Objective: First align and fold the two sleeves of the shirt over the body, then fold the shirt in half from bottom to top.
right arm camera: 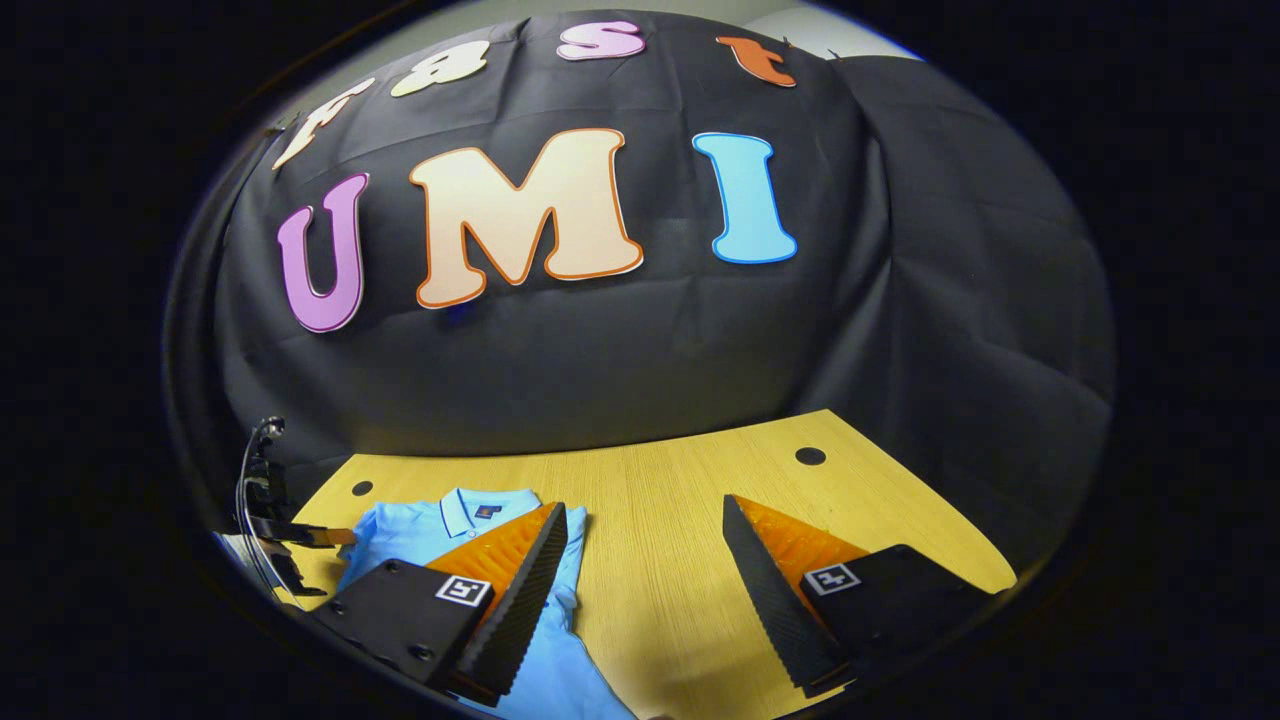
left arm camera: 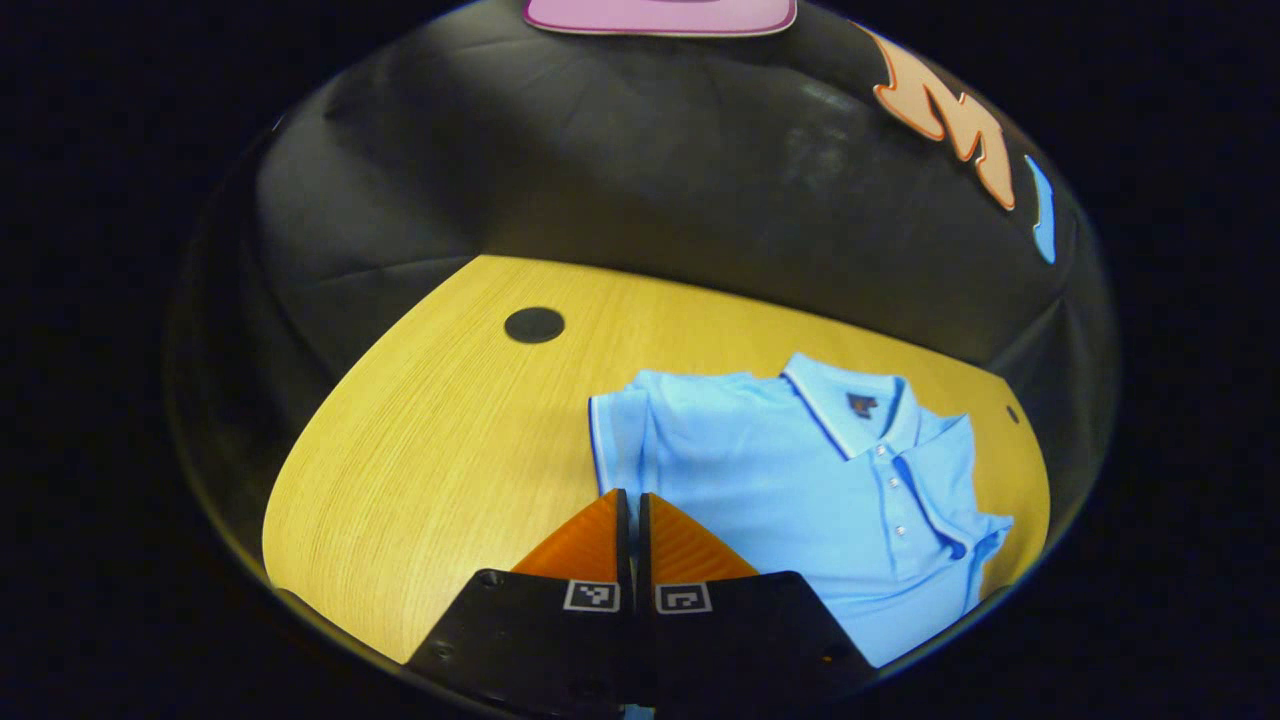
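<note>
1. Left gripper view: the left gripper [left arm camera: 633,497] is clenched with nothing visible between its fingers, over the near edge of the shirt [left arm camera: 800,480], which lies sleeves-folded on the table [left arm camera: 440,440]. Dragging it could undo those folds.
2. Right gripper view: the right gripper [right arm camera: 640,520] is spread wide, beside the shirt [right arm camera: 420,535]. Catching 1 layer would skew the fold.

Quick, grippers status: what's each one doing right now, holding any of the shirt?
Left gripper: fingers together, over the shirt; whether cloth is pinched cannot be told.
Right gripper: open wide, holding nothing, over the table.
</note>
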Tool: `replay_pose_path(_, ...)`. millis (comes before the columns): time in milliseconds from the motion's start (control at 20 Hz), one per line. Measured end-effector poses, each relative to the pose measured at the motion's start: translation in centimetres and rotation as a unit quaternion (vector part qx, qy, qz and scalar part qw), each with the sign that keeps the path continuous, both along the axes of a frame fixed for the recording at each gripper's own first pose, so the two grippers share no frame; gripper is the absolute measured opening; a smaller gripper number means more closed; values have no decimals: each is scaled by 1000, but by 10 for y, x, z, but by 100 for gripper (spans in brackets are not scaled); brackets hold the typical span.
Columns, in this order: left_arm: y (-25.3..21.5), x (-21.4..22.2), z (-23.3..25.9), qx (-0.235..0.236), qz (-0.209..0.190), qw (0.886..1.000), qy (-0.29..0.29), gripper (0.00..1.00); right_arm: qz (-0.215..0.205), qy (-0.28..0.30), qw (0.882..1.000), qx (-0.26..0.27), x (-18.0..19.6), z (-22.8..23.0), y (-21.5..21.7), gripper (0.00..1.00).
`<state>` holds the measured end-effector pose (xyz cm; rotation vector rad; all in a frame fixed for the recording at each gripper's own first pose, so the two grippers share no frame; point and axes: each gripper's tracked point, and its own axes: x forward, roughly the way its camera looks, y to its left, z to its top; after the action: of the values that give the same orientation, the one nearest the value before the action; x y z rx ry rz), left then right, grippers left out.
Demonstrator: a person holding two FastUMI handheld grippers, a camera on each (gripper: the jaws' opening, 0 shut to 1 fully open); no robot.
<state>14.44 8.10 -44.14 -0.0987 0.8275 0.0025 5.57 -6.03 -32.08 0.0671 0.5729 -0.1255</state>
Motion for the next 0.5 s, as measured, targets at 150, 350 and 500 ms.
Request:
replay_pose_path(150,-30,10,18,-4,-32,999,-19,0,-1,0,1000,7,-5,0,-5,97)
replay_pose_path(350,-54,9,17,7,-60,998,-6,0,-7,7,1000,12,-13,-4,-19,98)
replay_pose_path(500,-16,11,9,87,-7,996,0,0,-19,9,1000,17,-15,-3,-30,97)
